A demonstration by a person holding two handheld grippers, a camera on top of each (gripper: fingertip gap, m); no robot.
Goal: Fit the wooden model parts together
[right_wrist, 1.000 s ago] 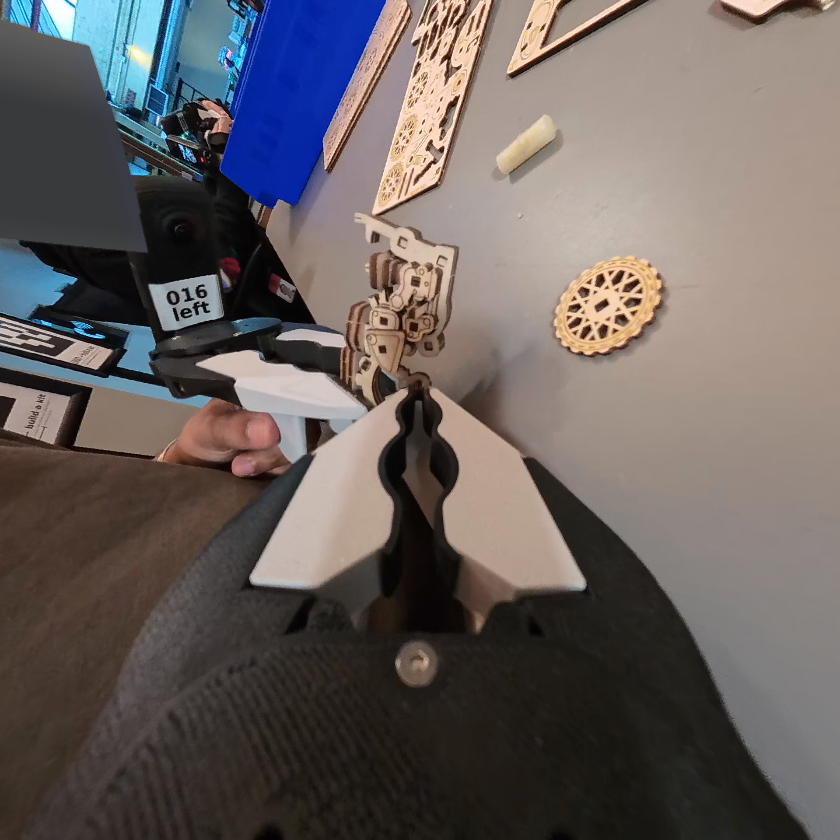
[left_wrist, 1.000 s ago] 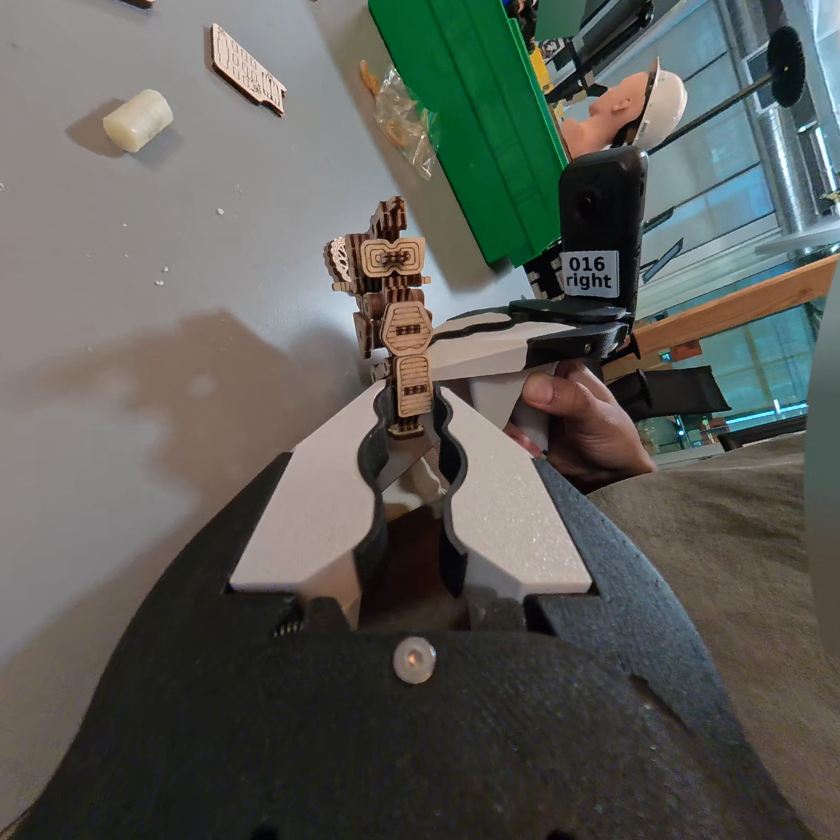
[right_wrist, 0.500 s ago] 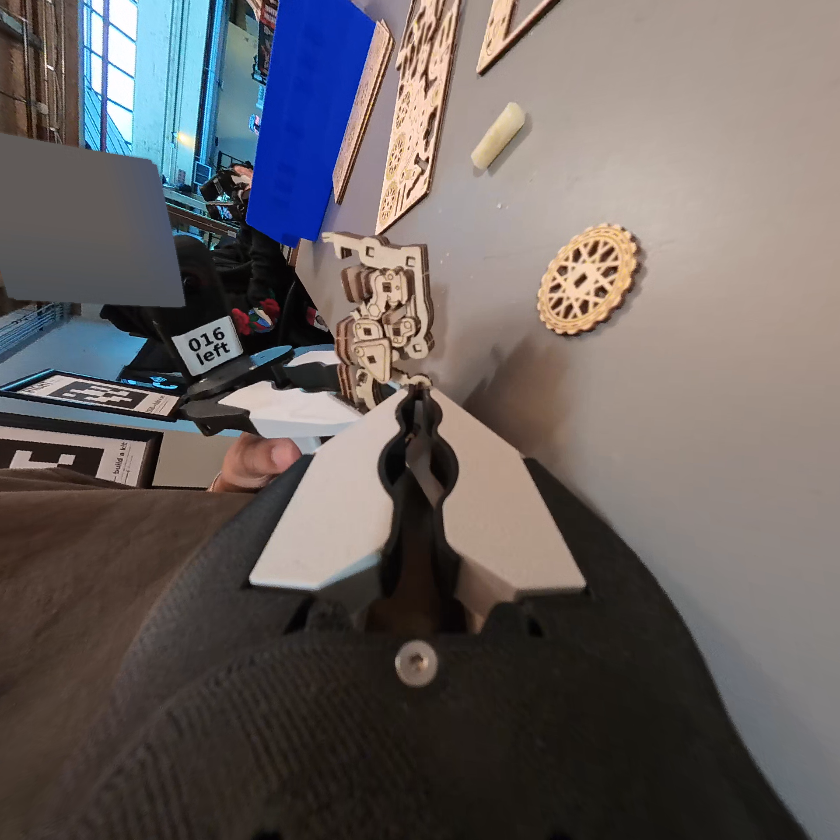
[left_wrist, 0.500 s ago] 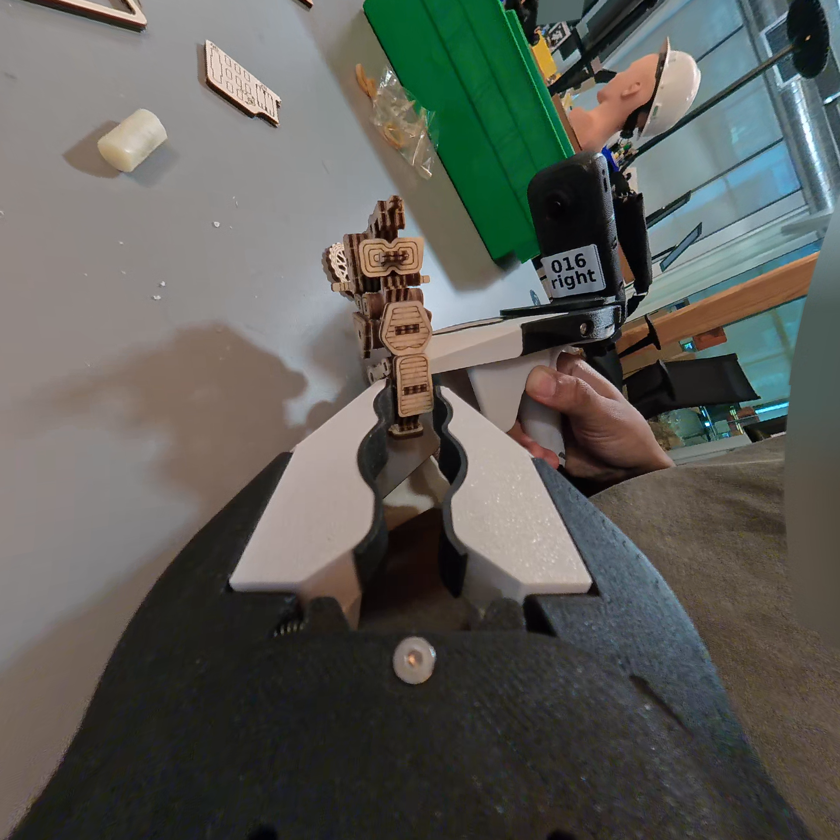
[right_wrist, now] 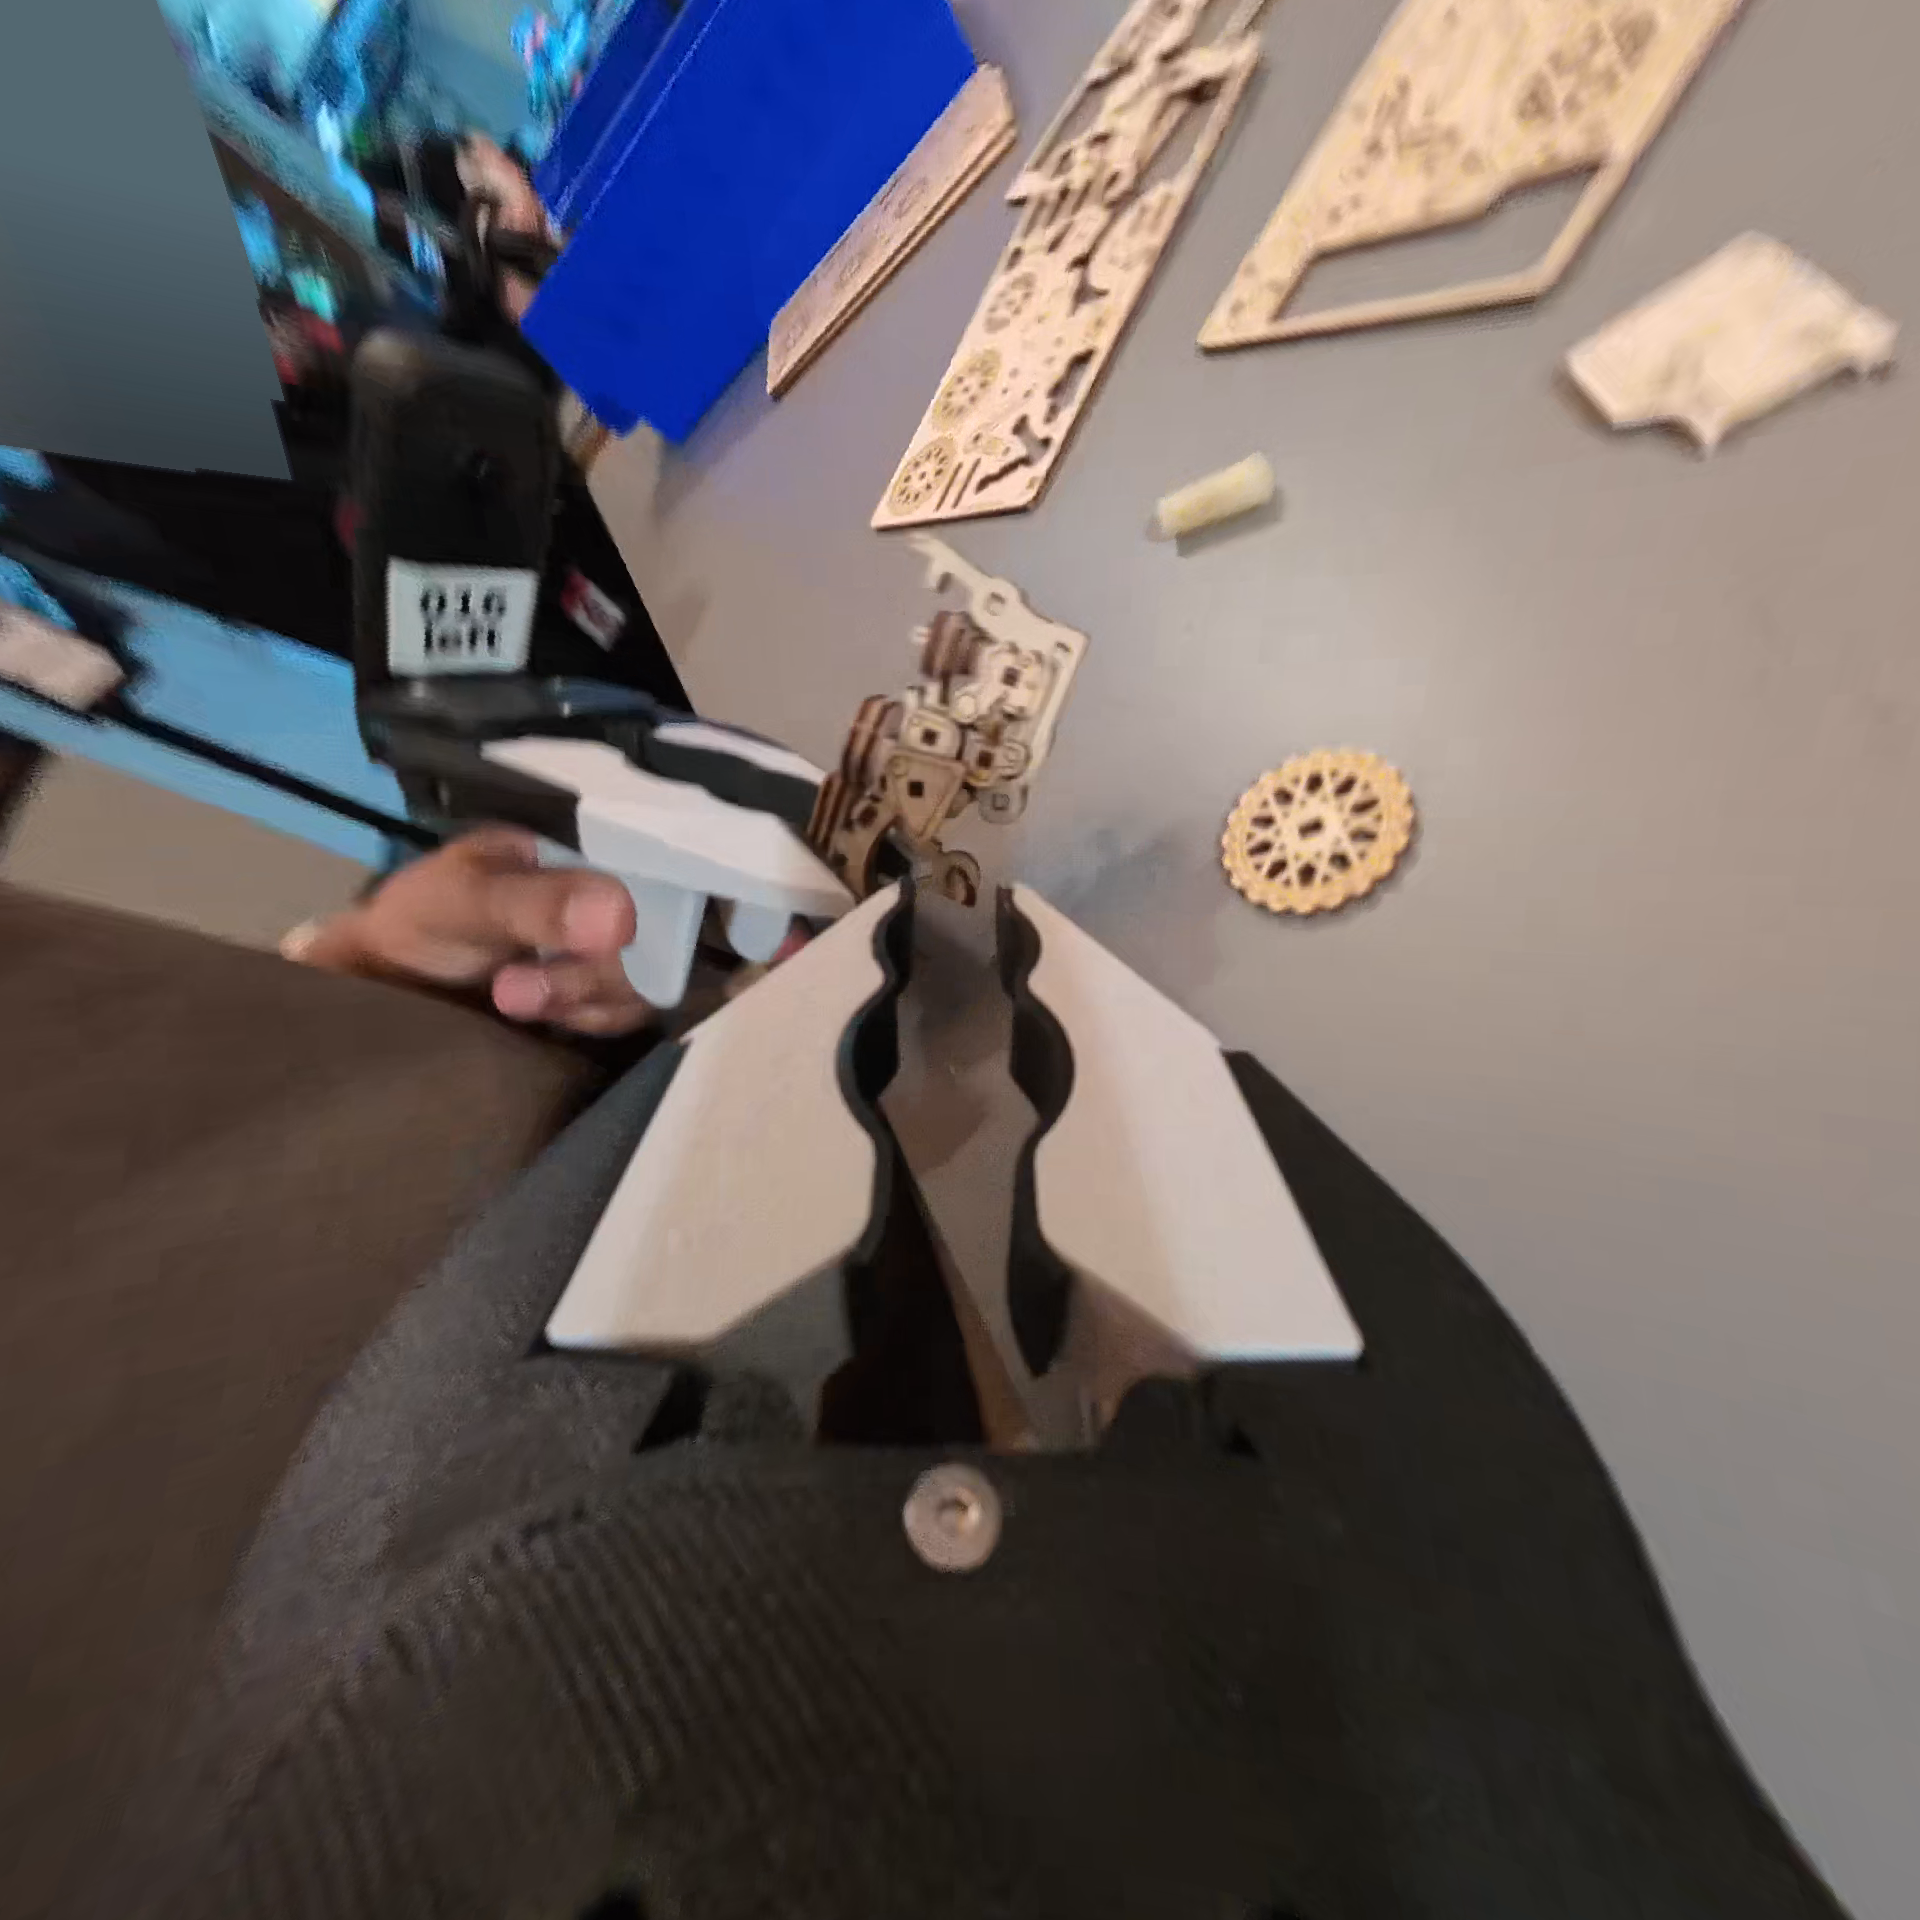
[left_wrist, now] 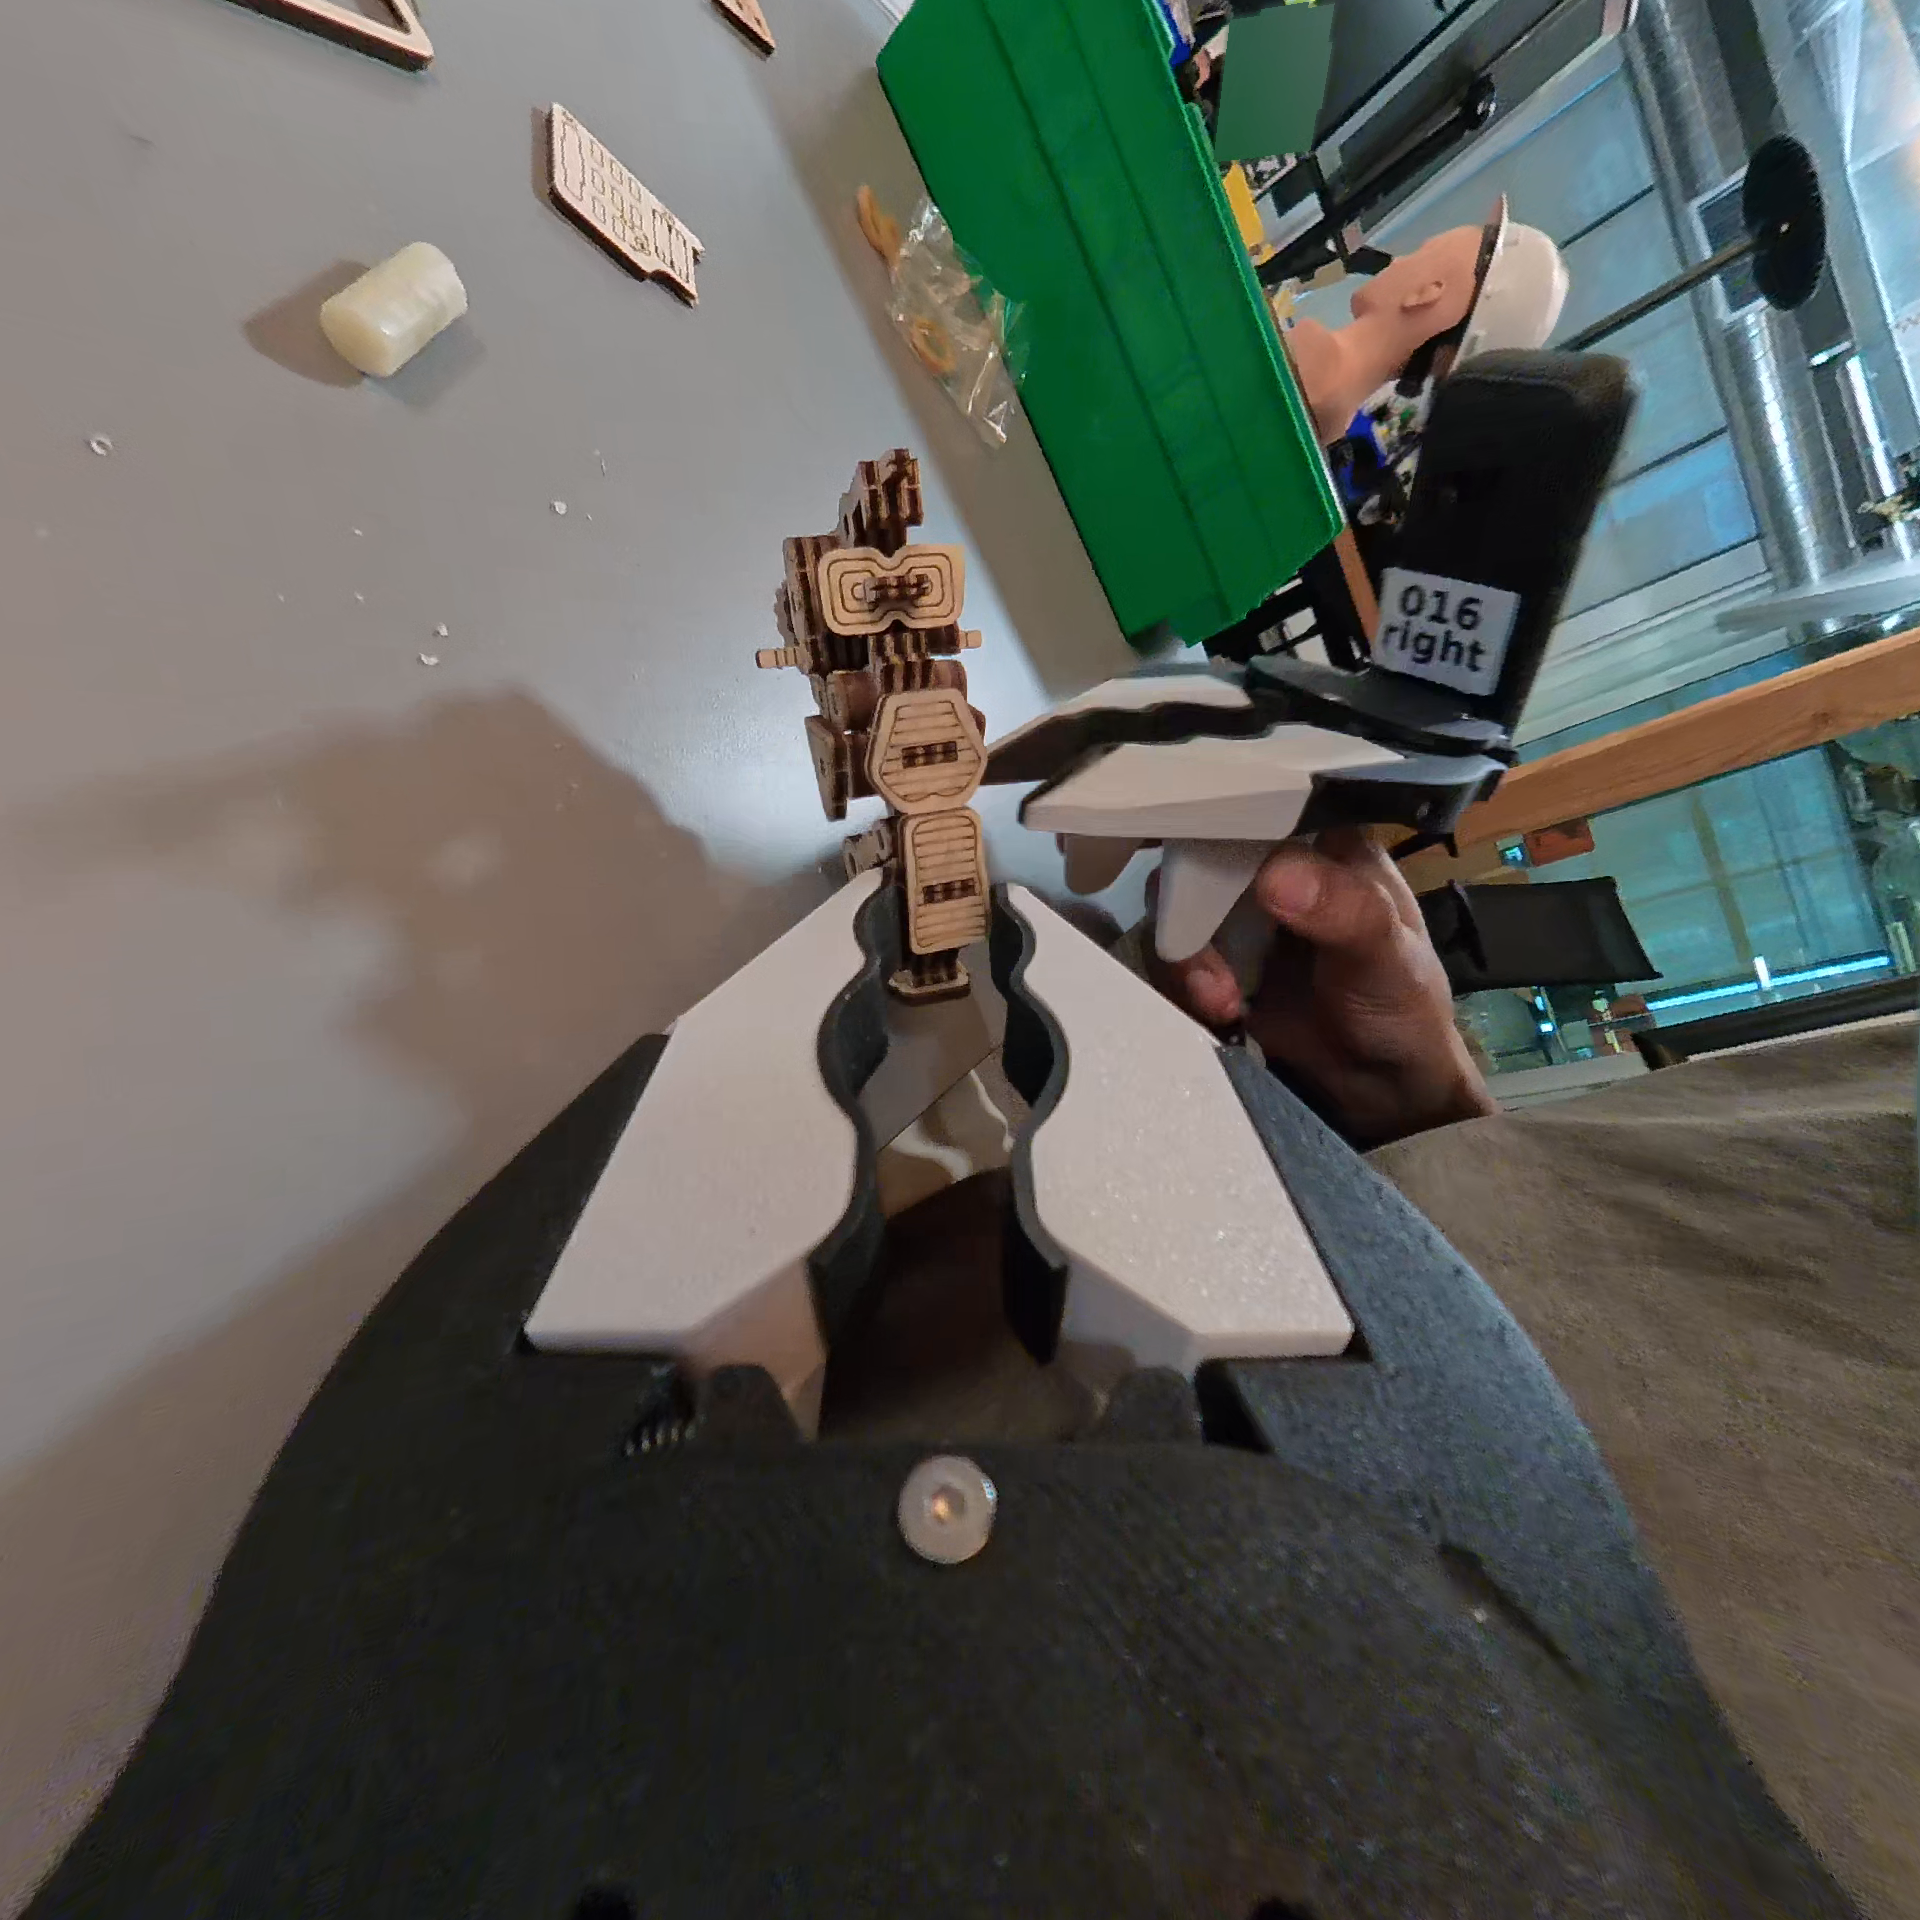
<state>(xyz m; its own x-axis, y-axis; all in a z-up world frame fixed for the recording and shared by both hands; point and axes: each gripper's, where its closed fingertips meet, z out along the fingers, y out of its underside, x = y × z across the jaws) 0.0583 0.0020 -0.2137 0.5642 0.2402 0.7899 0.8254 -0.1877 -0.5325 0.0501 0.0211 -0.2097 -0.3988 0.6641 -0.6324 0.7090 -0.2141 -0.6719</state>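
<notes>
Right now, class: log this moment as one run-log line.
left gripper: shut on wooden model | right gripper: open, beside model | gear: on table

Right wrist view motion-blurred: sheets point(right_wrist: 1049, 312) detail unreadable. Model point(left_wrist: 914, 727) base hidden between left gripper point(left_wrist: 940, 925) fingers. Green bin point(left_wrist: 1101, 312) and frame point(left_wrist: 343, 21) cut off at top edge.

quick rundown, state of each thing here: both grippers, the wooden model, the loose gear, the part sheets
left gripper: shut on the model's lower end
right gripper: open, fingertips just apart around a small part at the model's base
layered wooden model assembly: held up off the grey table
round wooden gear: flat on table, loose
laser-cut wooden part sheets: flat, partly emptied
</notes>
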